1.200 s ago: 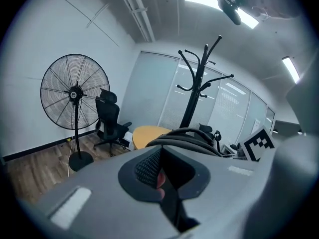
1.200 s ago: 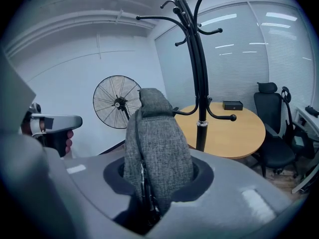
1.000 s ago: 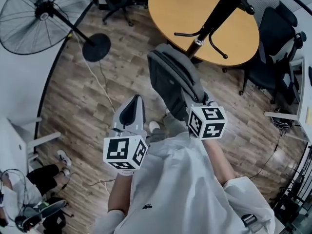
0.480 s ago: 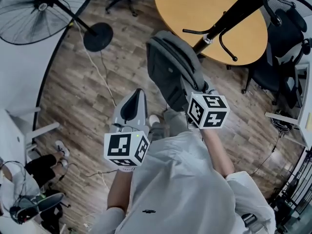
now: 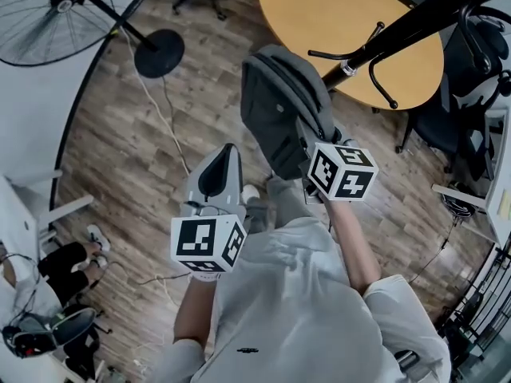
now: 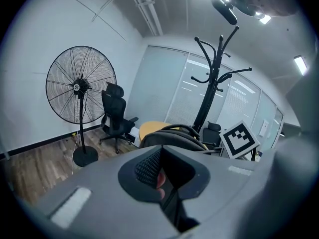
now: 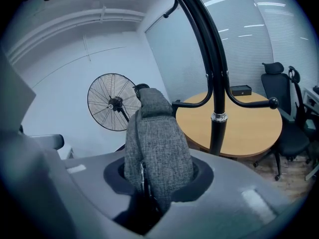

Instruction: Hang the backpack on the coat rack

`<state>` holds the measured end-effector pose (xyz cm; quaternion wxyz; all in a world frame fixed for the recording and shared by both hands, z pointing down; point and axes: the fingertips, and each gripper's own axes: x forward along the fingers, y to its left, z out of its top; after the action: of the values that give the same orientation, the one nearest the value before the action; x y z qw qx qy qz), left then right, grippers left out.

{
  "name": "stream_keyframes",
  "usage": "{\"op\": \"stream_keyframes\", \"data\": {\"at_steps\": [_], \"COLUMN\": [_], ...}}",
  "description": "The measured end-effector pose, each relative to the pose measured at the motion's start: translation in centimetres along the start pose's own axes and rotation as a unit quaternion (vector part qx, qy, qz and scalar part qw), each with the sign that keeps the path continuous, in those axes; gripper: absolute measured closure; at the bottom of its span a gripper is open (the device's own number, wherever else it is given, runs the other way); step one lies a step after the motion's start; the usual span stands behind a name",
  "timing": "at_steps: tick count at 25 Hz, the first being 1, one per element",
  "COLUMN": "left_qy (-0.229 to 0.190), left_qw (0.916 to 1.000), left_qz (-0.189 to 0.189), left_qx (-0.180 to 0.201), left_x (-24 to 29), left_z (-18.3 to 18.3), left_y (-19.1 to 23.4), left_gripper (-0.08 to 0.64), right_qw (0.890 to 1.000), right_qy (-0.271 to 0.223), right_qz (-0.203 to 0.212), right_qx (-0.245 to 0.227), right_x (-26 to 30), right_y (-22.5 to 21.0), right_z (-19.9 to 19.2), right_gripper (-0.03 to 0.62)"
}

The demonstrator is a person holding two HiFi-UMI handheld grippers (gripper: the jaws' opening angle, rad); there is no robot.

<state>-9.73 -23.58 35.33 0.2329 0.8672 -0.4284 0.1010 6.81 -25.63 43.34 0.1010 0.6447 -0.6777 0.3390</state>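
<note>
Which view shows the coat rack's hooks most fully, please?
The left gripper view: the coat rack stands side-on, upper hooks whole. The right gripper view crops its top; the head view foreshortens it.

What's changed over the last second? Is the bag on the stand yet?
Mostly the head view shifted: the fan base slid up the picture, the coat rack rightward. The right gripper and its grey backpack rose in the picture too; the left gripper kept its spot. Nothing was grabbed or released: the backpack stays clamped, not yet on a hook.
</note>
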Motion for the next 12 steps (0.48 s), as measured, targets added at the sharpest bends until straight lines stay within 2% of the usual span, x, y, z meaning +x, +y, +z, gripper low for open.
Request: {"op": "stream_keyframes", "data": {"at_steps": [12], "left_qy": [0.015], "left_qw": [0.9998], "left_qz": [0.005], "left_qx": [-0.008], "left_x": [1.9], "left_z": [-0.4], "left_y": [0.4], "left_gripper": [0.545], "right_qw": [0.999], "right_qy": [0.005], "right_qz": [-0.006], "right_qx": [0.037], "right_x": [2.5], "right_y": [-2.8], "right_z": [0.9], "right_gripper": [0.463]}}
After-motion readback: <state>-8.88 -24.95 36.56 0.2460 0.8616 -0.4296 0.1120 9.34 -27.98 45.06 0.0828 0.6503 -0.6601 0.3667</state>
